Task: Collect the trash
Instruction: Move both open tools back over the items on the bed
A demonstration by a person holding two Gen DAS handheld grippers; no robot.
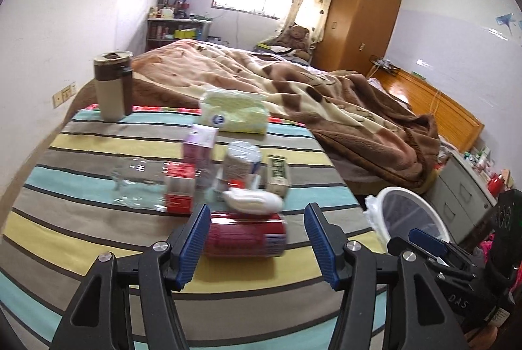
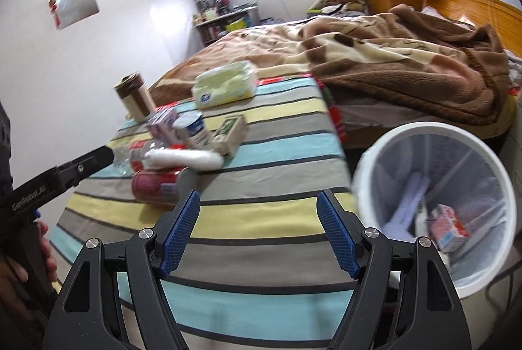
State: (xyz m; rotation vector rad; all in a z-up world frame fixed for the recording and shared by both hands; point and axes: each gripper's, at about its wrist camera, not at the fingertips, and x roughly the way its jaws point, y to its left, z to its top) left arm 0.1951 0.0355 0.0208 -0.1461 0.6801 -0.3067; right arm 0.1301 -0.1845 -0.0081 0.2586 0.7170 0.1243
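I see a bedroom; a striped counter (image 1: 81,219) stands against the bed (image 1: 293,82). My left gripper (image 1: 257,242) has its fingers apart around the red can (image 1: 244,234) near the counter's front edge, not pressing. My right gripper (image 2: 259,232) is wide open, empty. The white bin (image 2: 434,203) sits off the right edge.

Brown blanket (image 1: 293,89), teddy bear (image 1: 295,37), wardrobe (image 1: 362,14)

Left gripper (image 1: 257,239) and right gripper (image 2: 257,232) both agape, empty
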